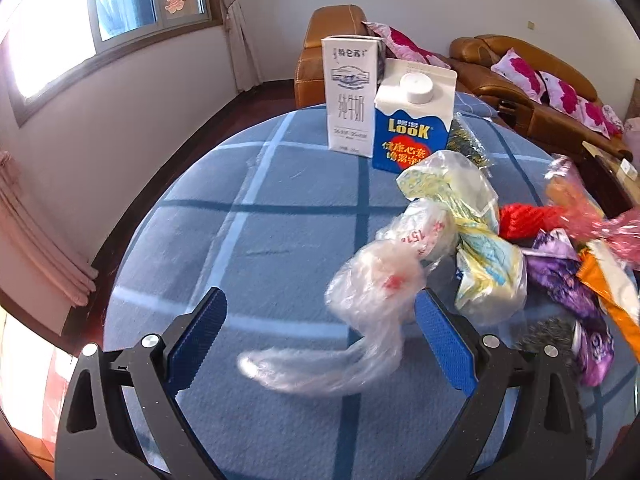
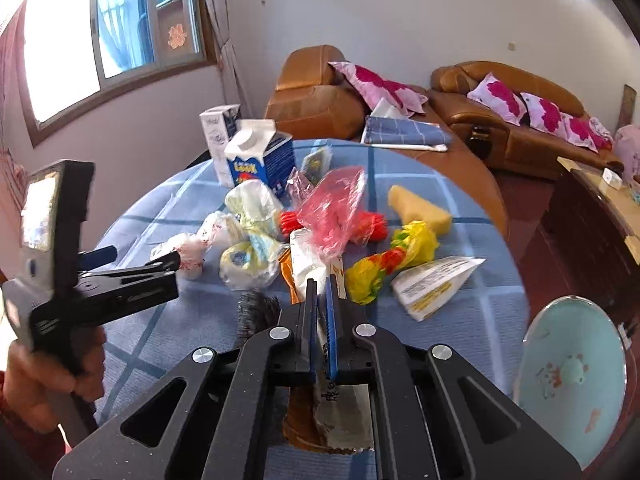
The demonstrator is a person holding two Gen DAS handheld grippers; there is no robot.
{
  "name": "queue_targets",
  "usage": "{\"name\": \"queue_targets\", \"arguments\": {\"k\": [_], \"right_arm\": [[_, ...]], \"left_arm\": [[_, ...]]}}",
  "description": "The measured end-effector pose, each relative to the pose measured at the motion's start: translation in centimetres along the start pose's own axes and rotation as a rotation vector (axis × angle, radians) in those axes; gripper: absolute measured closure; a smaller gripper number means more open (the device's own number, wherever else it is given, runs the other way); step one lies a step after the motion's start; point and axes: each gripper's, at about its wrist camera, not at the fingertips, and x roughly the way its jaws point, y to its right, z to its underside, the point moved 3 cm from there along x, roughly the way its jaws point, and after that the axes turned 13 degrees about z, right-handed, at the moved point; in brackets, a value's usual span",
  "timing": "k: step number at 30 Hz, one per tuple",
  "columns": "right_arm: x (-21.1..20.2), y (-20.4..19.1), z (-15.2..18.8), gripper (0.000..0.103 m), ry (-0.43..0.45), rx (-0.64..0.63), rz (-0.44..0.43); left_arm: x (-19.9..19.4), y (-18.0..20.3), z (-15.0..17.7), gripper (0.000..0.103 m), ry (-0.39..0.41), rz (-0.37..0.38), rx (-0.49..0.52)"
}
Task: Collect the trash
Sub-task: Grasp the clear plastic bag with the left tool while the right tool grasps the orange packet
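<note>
- right gripper [image 2: 321, 280] pinching one orange-and-white wrapper [image 2: 310, 268], crinkly, foil-lined
- left gripper [image 1: 320, 312] spread wide around one clear bag [image 1: 372, 292] on the blue checked table [image 1: 280, 240]
- two cartons [image 1: 408, 120] upright at the back

The blue-and-white carton [image 1: 412, 128] reads "LOOK" in yellow letters. The tall white carton [image 1: 350, 96] bears printed characters too small to read, and the clear plastic bag [image 1: 416, 232] shows red digits "15".
</note>
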Motion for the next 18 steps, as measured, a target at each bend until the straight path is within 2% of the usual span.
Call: {"name": "queue_targets", "arguments": {"k": [1, 6, 7, 9, 11, 13, 18], "right_arm": [[0.0, 0.2, 0.0, 0.098, -0.002, 0.003, 0.000], [-0.2, 1.5, 1.0, 0.099, -0.030, 0.027, -0.013], [-0.3, 1.7, 1.2, 0.099, -0.036, 0.031, -0.018], [-0.5, 1.8, 1.4, 0.099, -0.041, 0.036, -0.025], [-0.8, 1.7, 1.5, 0.099, -0.037, 0.036, -0.028], [-1.1, 1.6, 1.3, 0.099, -0.029, 0.039, -0.037], [-2.1, 1.3, 1.0, 0.099, 0.001, 0.038, -0.048]], "left_arm": [[0.4, 0.1, -0.1, 0.011, -0.006, -0.006, 0.000], [2.0, 0.5, -0.3, 0.029, -0.036, 0.020, -0.006], [2.4, 0.6, -0.3, 0.039, -0.048, 0.029, -0.008], [2.8, 0.5, -0.1, 0.052, -0.069, 0.062, -0.030], [3.0, 0.1, 0.1, 0.075, -0.080, 0.095, -0.062], [2.6, -0.2, 0.3, 0.084, -0.073, 0.104, -0.076], [0.5, -1.1, 0.9, 0.088, -0.037, 0.092, -0.074]]}}
